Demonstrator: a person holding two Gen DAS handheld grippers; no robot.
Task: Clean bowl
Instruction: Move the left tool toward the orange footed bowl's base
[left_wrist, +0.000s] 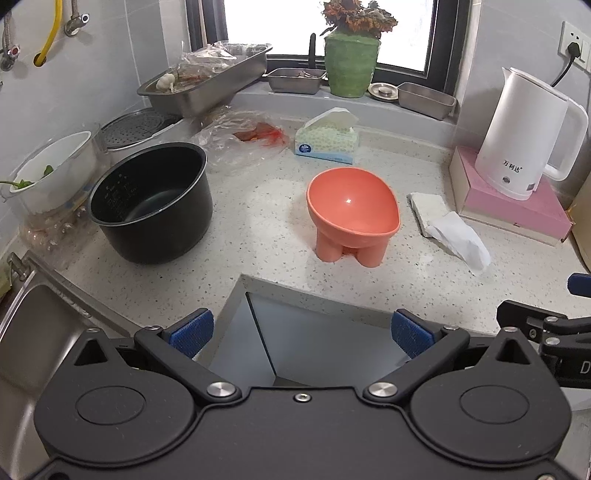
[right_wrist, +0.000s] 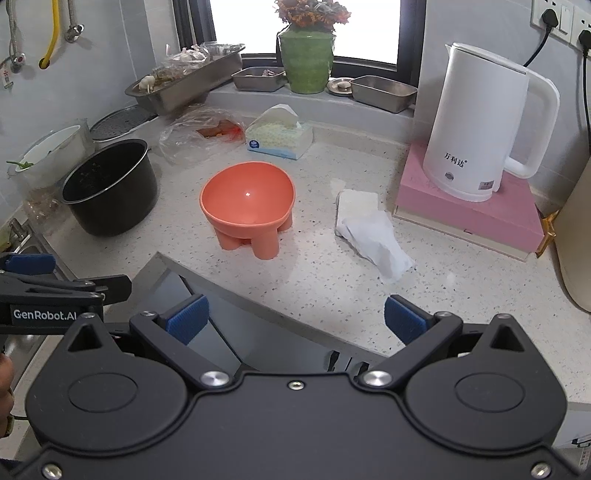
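An orange footed bowl (left_wrist: 351, 210) (right_wrist: 247, 205) stands upright on the speckled countertop (left_wrist: 258, 229), its inside looking bare. To its right lies a folded white cloth with a crumpled white tissue (left_wrist: 456, 230) (right_wrist: 373, 232) on top. My left gripper (left_wrist: 301, 332) is open, held low in front of the counter's edge, well short of the bowl. My right gripper (right_wrist: 295, 319) is open too, over the counter edge, nearer the cloth than the bowl. Nothing sits between either pair of blue pads.
A black pot (left_wrist: 151, 201) stands left of the bowl, a tissue box (left_wrist: 327, 142) behind it, a plastic bag (left_wrist: 240, 140) beside that. A white kettle (left_wrist: 524, 136) sits on a pink box (right_wrist: 469, 210) at right. A steel sink (left_wrist: 33, 332) lies at left.
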